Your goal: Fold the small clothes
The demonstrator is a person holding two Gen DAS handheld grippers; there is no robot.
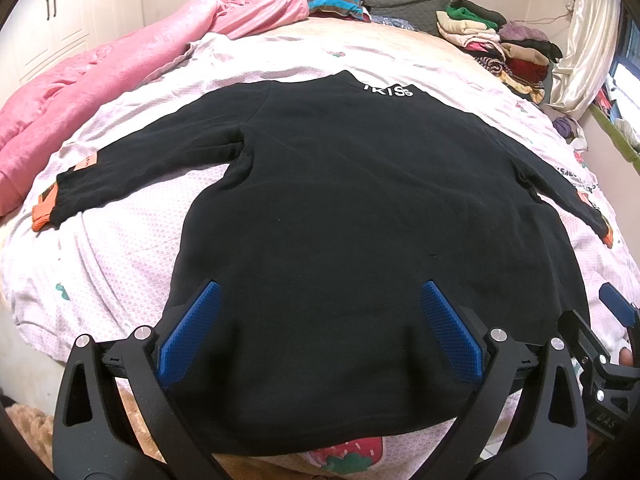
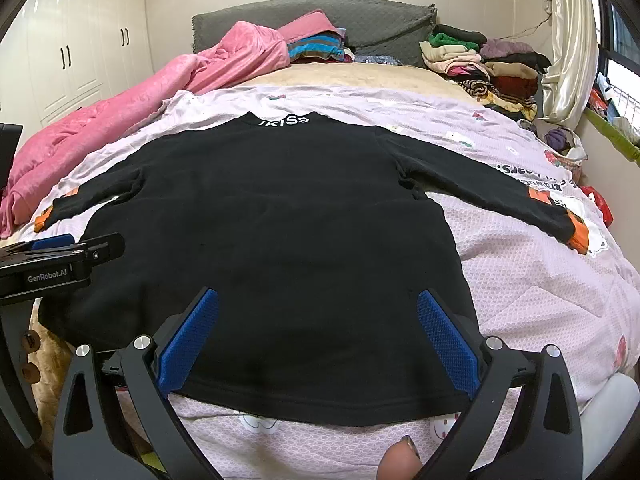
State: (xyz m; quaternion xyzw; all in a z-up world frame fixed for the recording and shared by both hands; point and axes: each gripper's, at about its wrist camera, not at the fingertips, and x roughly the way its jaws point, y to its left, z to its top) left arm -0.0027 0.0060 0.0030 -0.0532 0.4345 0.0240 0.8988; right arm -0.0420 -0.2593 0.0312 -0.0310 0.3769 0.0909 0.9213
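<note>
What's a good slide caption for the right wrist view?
Open right gripper poised over the hem of a black sweater spread flat on the bed.

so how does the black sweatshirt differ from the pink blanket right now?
The black sweatshirt is spread flat mid-bed with both sleeves out; the pink blanket is bunched in a heap along the left edge. The sweatshirt has white collar lettering and orange cuffs; the blanket is plain pink. Neither is folded, and neither is gripped.

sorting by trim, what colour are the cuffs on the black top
Orange cuffs on the black top, clearest in the right wrist view.
</note>
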